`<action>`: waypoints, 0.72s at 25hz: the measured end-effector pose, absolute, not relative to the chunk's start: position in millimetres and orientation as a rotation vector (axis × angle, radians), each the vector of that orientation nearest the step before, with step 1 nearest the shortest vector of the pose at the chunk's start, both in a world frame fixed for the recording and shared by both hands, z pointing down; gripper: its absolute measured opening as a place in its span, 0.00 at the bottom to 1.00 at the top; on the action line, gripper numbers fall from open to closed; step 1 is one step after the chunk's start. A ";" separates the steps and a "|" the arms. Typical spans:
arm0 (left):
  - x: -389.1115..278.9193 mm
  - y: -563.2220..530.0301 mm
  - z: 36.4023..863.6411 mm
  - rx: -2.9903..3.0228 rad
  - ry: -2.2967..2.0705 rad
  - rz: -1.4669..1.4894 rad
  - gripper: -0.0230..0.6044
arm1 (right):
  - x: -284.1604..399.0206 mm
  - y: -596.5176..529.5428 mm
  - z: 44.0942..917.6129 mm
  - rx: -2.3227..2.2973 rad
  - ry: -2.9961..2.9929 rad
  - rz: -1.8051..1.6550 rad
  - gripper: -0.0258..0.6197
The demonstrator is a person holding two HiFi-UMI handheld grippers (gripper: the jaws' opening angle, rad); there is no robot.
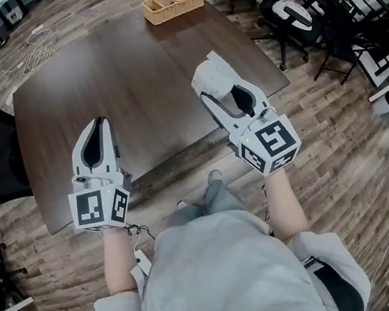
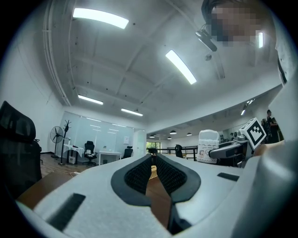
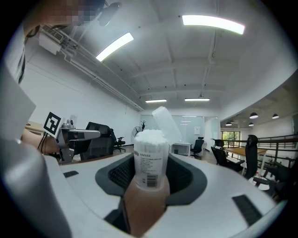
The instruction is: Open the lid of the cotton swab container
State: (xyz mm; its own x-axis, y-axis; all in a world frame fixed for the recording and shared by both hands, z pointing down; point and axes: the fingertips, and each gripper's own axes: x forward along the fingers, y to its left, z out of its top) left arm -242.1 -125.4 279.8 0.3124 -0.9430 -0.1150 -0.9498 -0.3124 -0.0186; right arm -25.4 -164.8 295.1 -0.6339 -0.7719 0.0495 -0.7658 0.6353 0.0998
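Jaws of your right gripper [image 3: 151, 173] clamp the cotton swab container [image 3: 151, 155], centre frame, lid [image 3: 165, 122] flipped up. It is likely light, slippery plastic, so grip mid-body. Your left gripper [image 2: 153, 159] is closed and empty.

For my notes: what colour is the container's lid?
Translucent whitish lid; best in the right gripper view.
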 end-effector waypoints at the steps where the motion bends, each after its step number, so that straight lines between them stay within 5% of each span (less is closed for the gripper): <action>1: -242.8 -125.2 279.9 -2.475 1.794 0.130 0.10 | -24.9 -164.2 294.4 1.308 -2.761 -0.107 0.34; 18: -234.2 -133.4 274.3 -2.476 1.768 0.152 0.10 | -17.9 -165.7 288.0 1.357 -2.761 -0.121 0.34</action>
